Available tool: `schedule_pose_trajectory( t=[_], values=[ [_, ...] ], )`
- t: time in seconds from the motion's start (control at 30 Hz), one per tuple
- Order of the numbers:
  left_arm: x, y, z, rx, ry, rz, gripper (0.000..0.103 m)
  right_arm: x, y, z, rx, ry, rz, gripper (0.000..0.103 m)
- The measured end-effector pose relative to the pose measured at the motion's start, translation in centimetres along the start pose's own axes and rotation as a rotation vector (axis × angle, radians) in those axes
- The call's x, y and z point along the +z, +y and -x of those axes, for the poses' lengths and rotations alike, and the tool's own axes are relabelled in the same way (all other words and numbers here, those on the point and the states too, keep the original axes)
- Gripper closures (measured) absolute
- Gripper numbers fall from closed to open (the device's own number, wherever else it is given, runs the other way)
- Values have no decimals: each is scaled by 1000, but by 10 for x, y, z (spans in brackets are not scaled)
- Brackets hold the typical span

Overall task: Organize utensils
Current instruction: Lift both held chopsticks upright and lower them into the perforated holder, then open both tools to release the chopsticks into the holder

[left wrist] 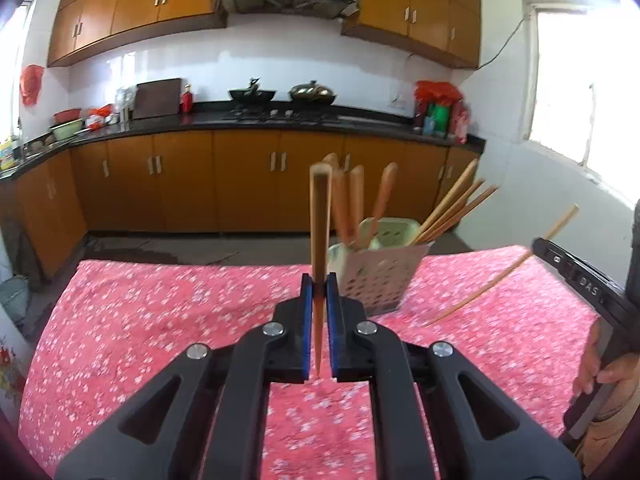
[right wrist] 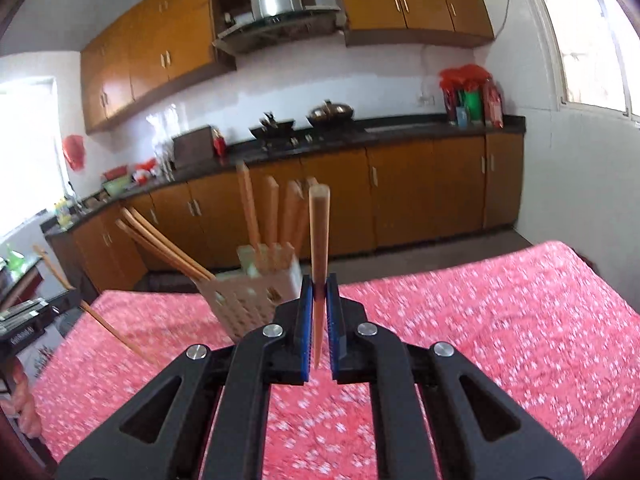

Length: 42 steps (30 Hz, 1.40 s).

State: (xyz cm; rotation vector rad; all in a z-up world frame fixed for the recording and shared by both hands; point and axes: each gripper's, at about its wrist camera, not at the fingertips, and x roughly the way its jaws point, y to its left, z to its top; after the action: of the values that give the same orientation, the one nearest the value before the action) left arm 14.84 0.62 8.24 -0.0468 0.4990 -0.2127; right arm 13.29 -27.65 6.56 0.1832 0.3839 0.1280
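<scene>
Setting: kitchen with orange cabinets and a dark countertop [left wrist: 280, 120]; work surface is a table under a red floral cloth [left wrist: 160, 320].
Holder: pale perforated utensil caddy [left wrist: 376, 280] standing on the cloth, already carrying several wooden handles and a fan of chopsticks leaning out of one compartment.
Left gripper [left wrist: 319, 284]: closed on one wooden chopstick [left wrist: 320, 220], held upright, thick end up, tip down between the blue pads; the caddy is just beyond it.
Right gripper [right wrist: 319, 286]: likewise clamped on its own chopstick [right wrist: 319, 232], upright, beside the caddy.
Handling (judged): light, stiff, smooth sticks; likely to pivot or slip in the pads. A hold near mid-length, as here, should keep each steady.
Stage (judged): both sticks appear ready for lowering into the chopstick compartment.
</scene>
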Motion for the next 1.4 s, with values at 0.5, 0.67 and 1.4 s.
schedule_pose_trajectory(
  t=[0.5, 0.67, 1.4],
  values=[
    [89, -45, 22, -65, -287, 45, 95, 79, 44, 27, 122, -268, 67, 95],
    [101, -55, -4, -20, -318, 30, 95, 83, 52, -11, 100, -215, 105, 95],
    [88, -18, -25, -14, -284, 92, 54, 75, 41, -21, 82, -149, 73, 65]
  ],
)
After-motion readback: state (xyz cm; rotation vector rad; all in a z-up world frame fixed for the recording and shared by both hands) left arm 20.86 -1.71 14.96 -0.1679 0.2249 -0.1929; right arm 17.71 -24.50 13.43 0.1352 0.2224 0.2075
